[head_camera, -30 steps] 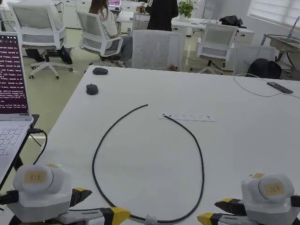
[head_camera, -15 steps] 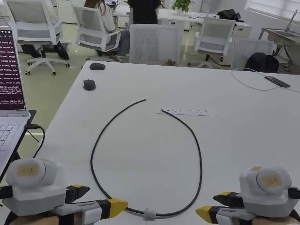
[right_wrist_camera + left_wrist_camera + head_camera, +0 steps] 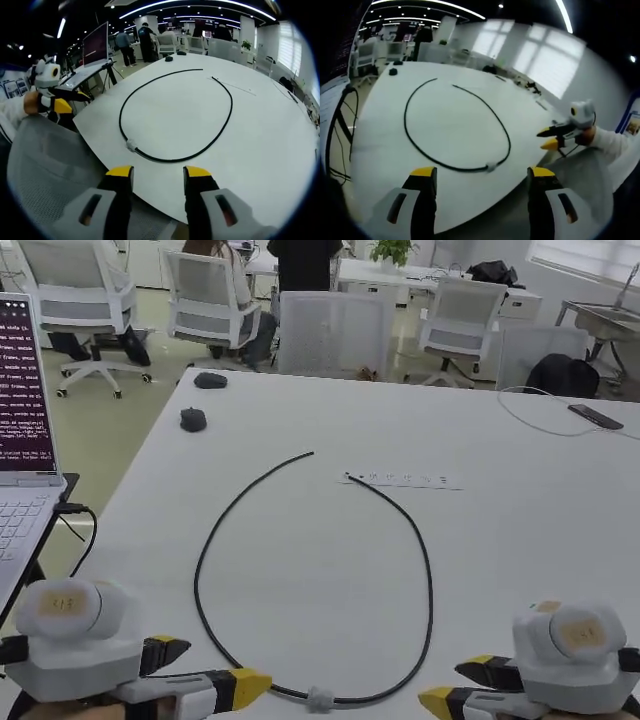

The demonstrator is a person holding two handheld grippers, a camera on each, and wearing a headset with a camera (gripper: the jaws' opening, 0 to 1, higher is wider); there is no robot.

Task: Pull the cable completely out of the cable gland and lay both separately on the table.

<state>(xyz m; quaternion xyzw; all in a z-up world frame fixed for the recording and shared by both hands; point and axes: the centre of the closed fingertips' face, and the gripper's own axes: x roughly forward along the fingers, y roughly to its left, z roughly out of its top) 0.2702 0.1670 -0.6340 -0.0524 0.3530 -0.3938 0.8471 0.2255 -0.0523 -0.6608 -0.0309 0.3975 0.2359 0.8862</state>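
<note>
**Left gripper** (image 3: 482, 172): nearest item, short of the cable gland and to its left. Jaws apart, holding nothing.

**Right gripper** (image 3: 158, 172): short of the gland and to its right. Jaws apart, also holding nothing.

**Cable gland** (image 3: 318, 699): small pale fitting on the white table (image 3: 320, 570), close to the near edge, between the two grippers. It is threaded on the cable at the loop's nearest point.

**Black cable** (image 3: 197, 575): runs out of the gland on both sides in a wide loop. Its two free ends lie well beyond the gland, apart from each other.

**White paper strip** (image 3: 405, 480): beyond the gland, touching or just beside one cable end.

**Two computer mice** (image 3: 193, 420): farther off, beyond the gland to the left.

**Risks (judgement):**
- The gland is small and light, so a poor pinch may let it slide along with the cable or drop off the near edge.
- Clamping gland and cable together would stop the cable drawing through.
- A long length must pass through, and a trailing end may sweep the strip.
</note>
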